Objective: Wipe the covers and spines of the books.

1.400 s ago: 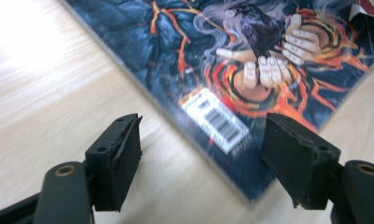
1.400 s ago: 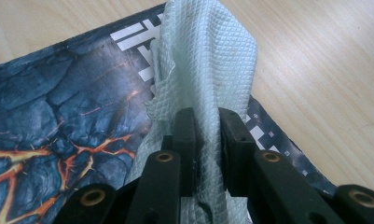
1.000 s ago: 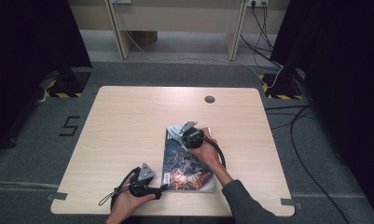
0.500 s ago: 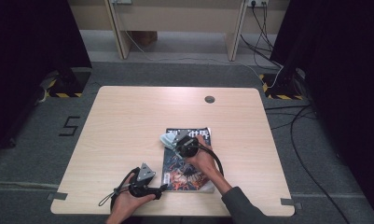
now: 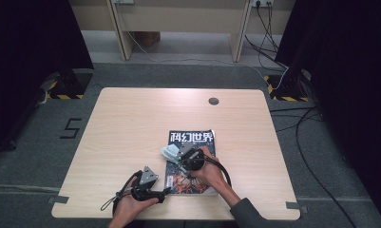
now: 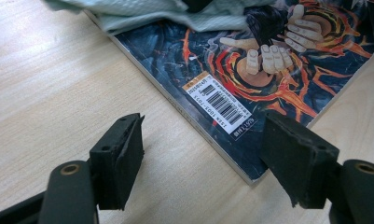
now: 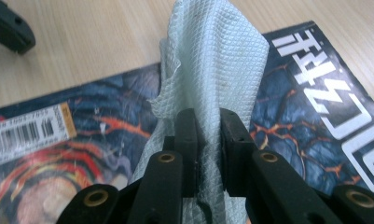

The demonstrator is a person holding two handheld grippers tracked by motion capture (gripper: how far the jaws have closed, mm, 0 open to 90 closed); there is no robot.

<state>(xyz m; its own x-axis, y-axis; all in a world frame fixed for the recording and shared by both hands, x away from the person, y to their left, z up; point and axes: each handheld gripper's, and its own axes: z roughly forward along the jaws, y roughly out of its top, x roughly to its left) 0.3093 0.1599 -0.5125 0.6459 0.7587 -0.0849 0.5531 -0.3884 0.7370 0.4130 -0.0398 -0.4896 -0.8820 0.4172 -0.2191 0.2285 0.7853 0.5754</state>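
A pale green, waffle-textured paper cloth (image 7: 212,60) is pinched between the two black jaws of the right gripper (image 7: 208,140), which are closed tightly on it so that the cloth rises in a crumpled fold above them in the right gripper view. Beneath the cloth a magazine (image 7: 296,107) with a dark cover of red and orange swirls and large white lettering is seen lying flat on the table. In the high view the right gripper (image 5: 178,153) is held over the left part of the magazine (image 5: 197,185), with the cloth (image 5: 170,152) hanging past the magazine's left edge. The jaws of the left gripper (image 6: 203,158) are held wide apart with nothing between them; in the left gripper view they are pointed at the near corner of the magazine (image 6: 231,88), where a white barcode label (image 6: 219,106) is stuck, and the right-hand jaw is seen just beside that corner, though contact cannot be judged. The cloth (image 6: 142,11) is seen along the top of that view. In the high view the left gripper (image 5: 165,192) is gripped by the person's left hand (image 5: 131,206) at the near edge of the light wooden table (image 5: 131,123), just left of the magazine's lower left corner. A small round grommet (image 5: 214,101) is set into the far side of the table.
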